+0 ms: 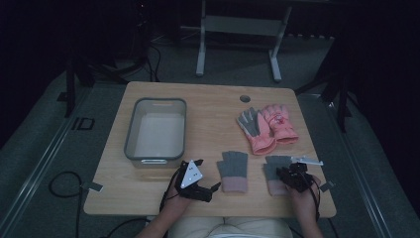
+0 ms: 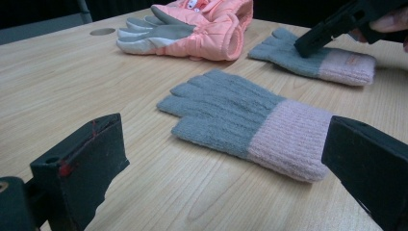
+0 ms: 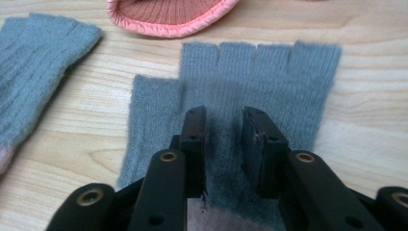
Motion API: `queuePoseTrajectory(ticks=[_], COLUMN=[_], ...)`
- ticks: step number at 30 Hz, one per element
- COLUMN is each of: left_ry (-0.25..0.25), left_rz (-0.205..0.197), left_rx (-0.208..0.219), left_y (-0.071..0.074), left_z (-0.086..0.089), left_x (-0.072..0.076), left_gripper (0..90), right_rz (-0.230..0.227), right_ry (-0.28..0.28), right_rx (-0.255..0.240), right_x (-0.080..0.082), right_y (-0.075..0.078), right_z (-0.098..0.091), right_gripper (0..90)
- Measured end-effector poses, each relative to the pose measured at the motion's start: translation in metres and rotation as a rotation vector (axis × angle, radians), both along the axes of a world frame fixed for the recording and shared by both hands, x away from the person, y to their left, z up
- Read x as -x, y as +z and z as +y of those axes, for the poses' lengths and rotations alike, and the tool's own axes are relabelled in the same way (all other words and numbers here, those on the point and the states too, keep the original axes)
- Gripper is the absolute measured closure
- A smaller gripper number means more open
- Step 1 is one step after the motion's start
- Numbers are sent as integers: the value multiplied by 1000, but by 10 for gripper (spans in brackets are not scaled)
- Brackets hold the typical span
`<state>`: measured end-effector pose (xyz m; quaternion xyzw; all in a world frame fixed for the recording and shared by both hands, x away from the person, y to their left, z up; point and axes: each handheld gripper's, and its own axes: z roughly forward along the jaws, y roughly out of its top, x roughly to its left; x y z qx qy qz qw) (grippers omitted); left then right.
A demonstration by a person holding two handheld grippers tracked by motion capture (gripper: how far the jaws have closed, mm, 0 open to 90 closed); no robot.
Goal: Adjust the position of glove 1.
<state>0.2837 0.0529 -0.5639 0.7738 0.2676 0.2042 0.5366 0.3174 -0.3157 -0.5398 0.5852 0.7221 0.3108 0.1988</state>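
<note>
Right gripper [image 3: 223, 139] was set on the right grey glove [image 3: 250, 96], jaws narrowly parted (nothing pinched yet); closing was judged next, left gripper [image 2: 216, 163] held wide open.

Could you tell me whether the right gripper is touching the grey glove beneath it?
Touching: in the right gripper view, the right gripper's slightly parted jaw tips press down into the grey glove.

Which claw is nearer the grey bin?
Left. The left claw sits just past the near right corner of the grey bin; the right claw is farther right, over a grey glove.
</note>
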Motion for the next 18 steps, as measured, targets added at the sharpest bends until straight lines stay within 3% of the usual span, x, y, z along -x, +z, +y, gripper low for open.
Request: queuePoseTrajectory(ticks=[2, 3, 4, 5, 6, 10, 12, 16, 18], left_ry=[1, 0, -1, -2, -1, 3, 4, 6, 7], left_rz=[1, 1, 0, 0, -1, 1, 2, 0, -1], left_rx=[1, 0, 0, 0, -1, -1, -1, -1, -2], left_y=[0, 0, 0, 0, 0, 0, 0, 0, 0], left_z=[0, 0, 0, 0, 0, 0, 0, 0, 0], left_x=[0, 0, 0, 0, 0, 0, 0, 0, 0], left_gripper=[10, 10, 10, 10, 10, 10, 10, 10, 10], right_rz=[-21, -55, -55, -91, -102, -82, -41, -27, -2], right_ry=[17, 81, 81, 174, 219, 296, 337, 356, 381], right_rx=[4, 12, 12, 55, 86, 115, 129, 127, 94], right_x=[1, 0, 0, -3, -3, -6, -7, -8, -10], right_y=[6, 14, 14, 20, 21, 23, 20, 18, 14], right_z=[-1, -2, -2, -3, -4, -10, -14, -17, -20], right_gripper=[697, 672, 672, 669, 669, 660, 646, 644, 638])
